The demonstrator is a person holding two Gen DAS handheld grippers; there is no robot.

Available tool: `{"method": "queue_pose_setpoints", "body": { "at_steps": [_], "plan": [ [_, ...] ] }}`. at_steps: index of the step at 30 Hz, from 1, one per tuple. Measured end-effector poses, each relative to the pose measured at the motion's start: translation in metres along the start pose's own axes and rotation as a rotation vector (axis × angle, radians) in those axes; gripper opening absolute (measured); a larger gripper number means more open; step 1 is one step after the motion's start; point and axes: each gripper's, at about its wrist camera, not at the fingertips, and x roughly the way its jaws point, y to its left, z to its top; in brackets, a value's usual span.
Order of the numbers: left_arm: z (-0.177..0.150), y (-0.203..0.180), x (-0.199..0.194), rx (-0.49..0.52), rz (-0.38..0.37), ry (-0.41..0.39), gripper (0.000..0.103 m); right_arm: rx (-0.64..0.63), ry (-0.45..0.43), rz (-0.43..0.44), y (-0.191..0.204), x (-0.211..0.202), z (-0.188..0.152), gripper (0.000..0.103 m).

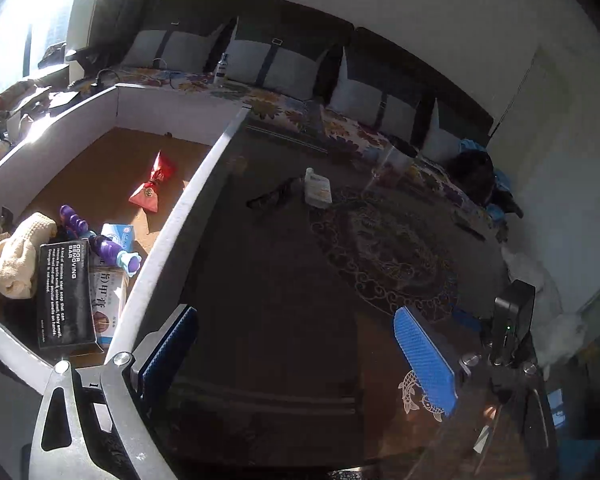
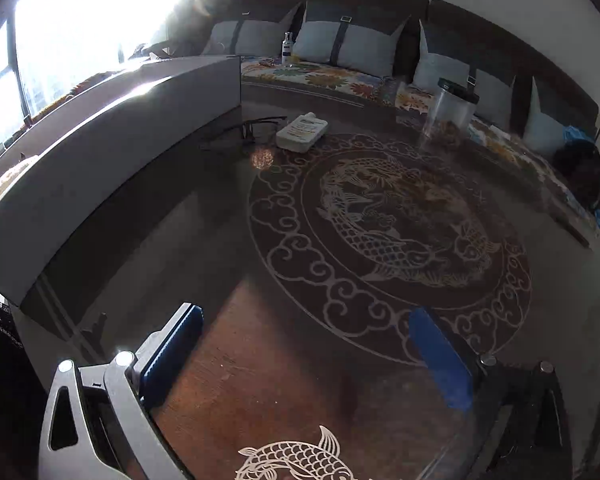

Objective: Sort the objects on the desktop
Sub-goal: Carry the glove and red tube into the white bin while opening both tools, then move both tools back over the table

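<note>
Bottle (image 2: 302, 132) untouched beyond both wide-open, empty claws (image 1: 296, 356) (image 2: 306, 356).

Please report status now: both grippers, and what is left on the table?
Left gripper open, empty. Right gripper open, empty. White bottle and glasses lie on table beside box. Clear jar stands apart. Nothing blocks.

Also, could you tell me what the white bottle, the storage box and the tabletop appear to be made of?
White bottle: probably matte plastic, opaque with moulded rounded edges and a printed label.
Storage box: looks like cardboard, white outside with a brown, dull floor.
Tabletop: apparently glass, glossy and reflective, with pale dragon and fish patterns on it.
</note>
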Motion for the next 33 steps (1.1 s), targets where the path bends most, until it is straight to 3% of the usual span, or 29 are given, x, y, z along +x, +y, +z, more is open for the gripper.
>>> {"method": "queue_pose_setpoints", "body": {
  "at_steps": [4,8,18,21,27,33],
  "plan": [
    [-0.030,-0.033,0.069,0.064,0.075,0.100,0.100,0.060,0.019,-0.043,-0.041,0.005,-0.037,0.103],
    [-0.043,-0.043,0.109,0.105,0.152,0.129,0.100,0.071,0.020,-0.045,-0.056,0.012,-0.046,0.103],
    [-0.041,-0.065,0.134,0.236,0.272,0.068,0.100,0.050,0.016,-0.029,-0.054,0.019,-0.052,0.103],
    [-0.039,-0.067,0.141,0.252,0.291,0.078,0.100,0.046,0.018,-0.026,-0.054,0.020,-0.052,0.103],
    [-0.031,-0.054,0.147,0.190,0.299,0.088,0.100,0.042,0.016,-0.032,-0.052,0.020,-0.053,0.103],
    [-0.008,-0.055,0.150,0.269,0.320,0.075,0.099,0.049,0.019,-0.026,-0.052,0.021,-0.052,0.103]
  ]
}}
